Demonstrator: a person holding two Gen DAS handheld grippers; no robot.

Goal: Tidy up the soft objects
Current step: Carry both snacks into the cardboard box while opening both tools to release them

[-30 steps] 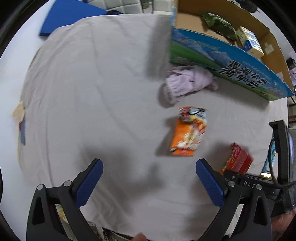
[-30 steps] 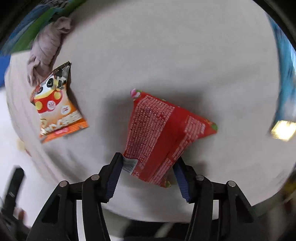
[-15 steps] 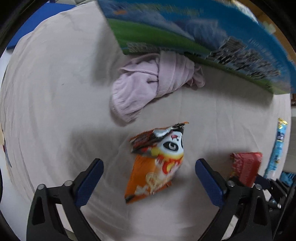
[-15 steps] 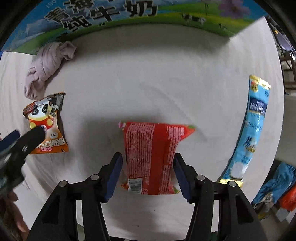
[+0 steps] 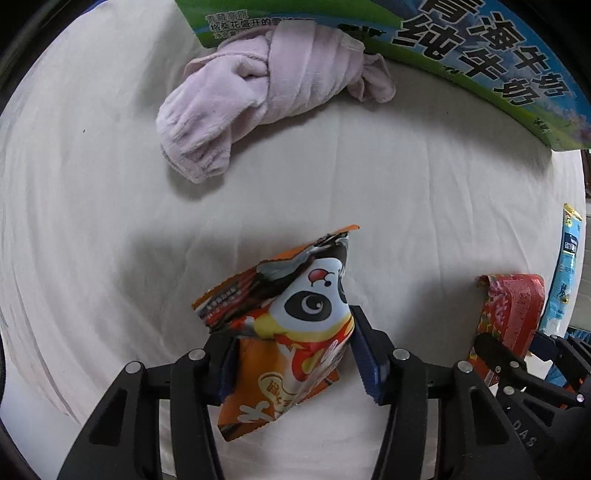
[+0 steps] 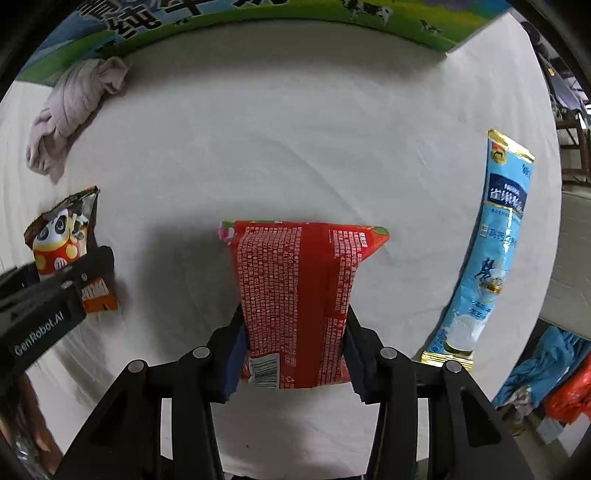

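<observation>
Left wrist view: low and close over the white sheet (image 5: pixel 110 221), looking forward between the left gripper (image 5: pixel 295 354) fingers toward the milk box (image 5: pixel 480 55), orange bag (image 5: pixel 295 332) filling the near centre. Right wrist view: same low, close angle from farther right, facing the same box (image 6: pixel 258 14), red bag (image 6: pixel 299 295) central. Shared: sheet, box wall, pink cloth (image 5: pixel 266 85) (image 6: pixel 74 107), both bags (image 5: pixel 513 310) (image 6: pixel 62 243), blue sachet (image 5: pixel 565 273) (image 6: pixel 491 243).

A wrinkled white sheet (image 5: pixel 92 221) covered the surface. At its far edge stood a green-and-blue milk carton box (image 6: pixel 258 14) printed with Chinese characters and cows.
</observation>
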